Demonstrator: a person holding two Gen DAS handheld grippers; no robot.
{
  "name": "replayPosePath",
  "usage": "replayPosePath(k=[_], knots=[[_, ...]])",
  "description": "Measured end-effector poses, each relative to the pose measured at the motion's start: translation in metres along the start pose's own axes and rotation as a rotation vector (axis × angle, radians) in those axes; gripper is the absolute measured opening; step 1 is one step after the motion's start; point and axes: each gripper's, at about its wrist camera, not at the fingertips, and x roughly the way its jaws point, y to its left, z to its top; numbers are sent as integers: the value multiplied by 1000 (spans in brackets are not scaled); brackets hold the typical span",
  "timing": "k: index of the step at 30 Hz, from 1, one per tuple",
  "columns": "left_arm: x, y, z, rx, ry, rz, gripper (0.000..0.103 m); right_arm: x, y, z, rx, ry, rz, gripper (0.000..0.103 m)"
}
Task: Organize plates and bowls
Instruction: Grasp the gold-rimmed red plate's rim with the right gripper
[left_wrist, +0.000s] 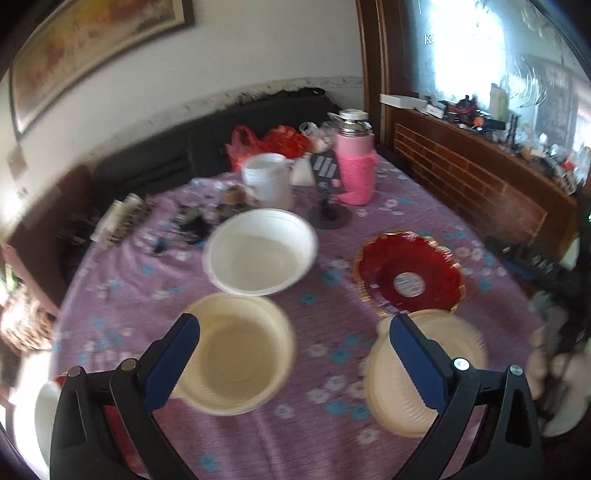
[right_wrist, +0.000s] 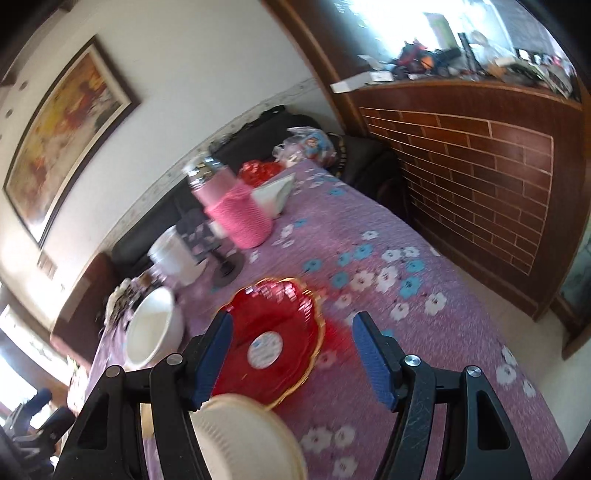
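Observation:
On the purple flowered tablecloth (left_wrist: 314, 435) stand a cream bowl (left_wrist: 236, 354), a ribbed cream bowl (left_wrist: 443, 369), a white bowl (left_wrist: 260, 251) and a gold-rimmed red plate (left_wrist: 408, 277). My left gripper (left_wrist: 295, 350) hovers open above the near cloth. Its left finger overlaps the cream bowl's rim and its right finger overlaps the ribbed bowl. Nothing is pinched. In the right wrist view my right gripper (right_wrist: 293, 358) is open over the red plate (right_wrist: 273, 339), with a ribbed cream bowl (right_wrist: 243, 439) close under its left finger and the white bowl (right_wrist: 151, 328) further left.
A pink thermos (left_wrist: 356, 166), a white tub (left_wrist: 267, 181), a black stand (left_wrist: 328, 214) and red bags (left_wrist: 273, 142) crowd the table's far end. Dark clutter (left_wrist: 192, 225) lies at far left. A brick-patterned partition (right_wrist: 480, 177) runs along the right. A hand (left_wrist: 554, 362) shows at the right edge.

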Motion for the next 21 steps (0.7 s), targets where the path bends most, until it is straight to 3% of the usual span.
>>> replayPosePath(k=[2,8,14,21], knots=[[21,-7,14,-17,46,-86,102,12,-9,1,21,-2,-19,71],[93,-40,43,-9,178,-174,102,37,-29,-8,39,42,-38,71],[173,-41,41,-162,392,-294,102,48,-30,-7,50,72,69,70],[209,-38,34,-236,461,-333,95,71,-32,-17,123,166,149,70]])
